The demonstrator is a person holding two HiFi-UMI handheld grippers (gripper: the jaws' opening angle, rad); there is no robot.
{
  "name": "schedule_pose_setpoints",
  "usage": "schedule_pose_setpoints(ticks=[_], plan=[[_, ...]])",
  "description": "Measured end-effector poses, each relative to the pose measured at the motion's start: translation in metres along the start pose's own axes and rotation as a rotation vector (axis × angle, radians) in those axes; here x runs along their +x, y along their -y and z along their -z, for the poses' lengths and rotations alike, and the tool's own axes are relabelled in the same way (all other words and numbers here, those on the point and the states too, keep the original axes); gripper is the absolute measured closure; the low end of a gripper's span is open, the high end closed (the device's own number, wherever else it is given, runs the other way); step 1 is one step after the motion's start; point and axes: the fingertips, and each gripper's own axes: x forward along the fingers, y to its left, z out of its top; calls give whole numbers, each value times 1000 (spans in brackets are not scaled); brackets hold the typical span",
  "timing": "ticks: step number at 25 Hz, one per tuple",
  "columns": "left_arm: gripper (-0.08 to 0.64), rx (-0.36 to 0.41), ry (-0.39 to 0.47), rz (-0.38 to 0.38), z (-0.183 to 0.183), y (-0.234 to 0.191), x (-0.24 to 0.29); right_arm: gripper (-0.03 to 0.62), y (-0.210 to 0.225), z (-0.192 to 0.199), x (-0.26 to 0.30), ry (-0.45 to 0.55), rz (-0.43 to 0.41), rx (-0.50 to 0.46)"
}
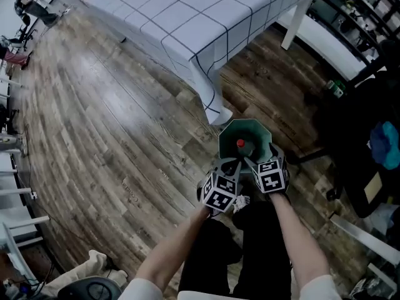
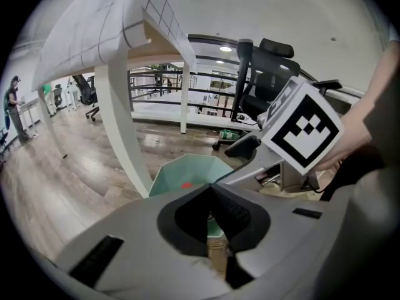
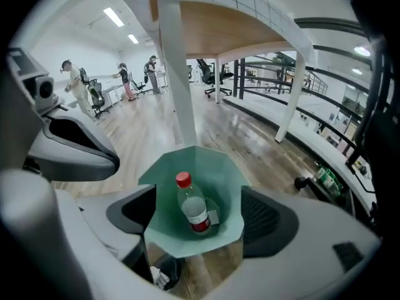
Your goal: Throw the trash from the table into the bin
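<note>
A green paper bin (image 1: 245, 136) stands on the wooden floor by the table's leg. Inside it lies a clear plastic bottle (image 3: 192, 206) with a red cap (image 1: 240, 144) and a red label. Both grippers hang just above the bin's near rim. My right gripper (image 3: 197, 212) is open wide, its pads standing either side of the bin's mouth, and the bottle lies below them, apart from both. My left gripper (image 2: 211, 192) is shut with its tips together and nothing held; beyond it the bin (image 2: 187, 175) shows. The right gripper's marker cube (image 2: 303, 127) sits close on its right.
A table with a white checked cloth (image 1: 206, 17) stands beyond the bin, its white leg (image 2: 122, 117) right beside the bin. A black office chair (image 2: 265, 67) and green bottles (image 3: 325, 180) on the floor are to the right. People stand far off at the left.
</note>
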Motion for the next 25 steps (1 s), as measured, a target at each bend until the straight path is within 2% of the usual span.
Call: schedule_pose_setpoints(ticks=[3,6,8,10,12,17,21,25], plan=[[535,-4,-10,-6,-19,11,-39,149,-14,-14,-43,22,-36,-25],[535,-14,2,-13,-47,20,-87,165,-20,-33,-94,54,-44,15],[535,-19,3,-18,-67,26,-120,214,-25,-47,-131,68,-43,44],[535,-25,2,-26,-84,33,-152,235,-33,-62,-169,82,-58,74],[535,-40,16,-35,-101,43,-182,313,-40,-77,-206,96,-94,129],[535,-87,32,-53,-130,67,-258,406,-54,-116,-295,151,-115,197],[535,-127,42,-75,-140,81,-322,437,-89,-133,-356,184,-228,320],[535,-139,73,-104,-151,91,-354,533,-102,-140,-394,213,-178,282]])
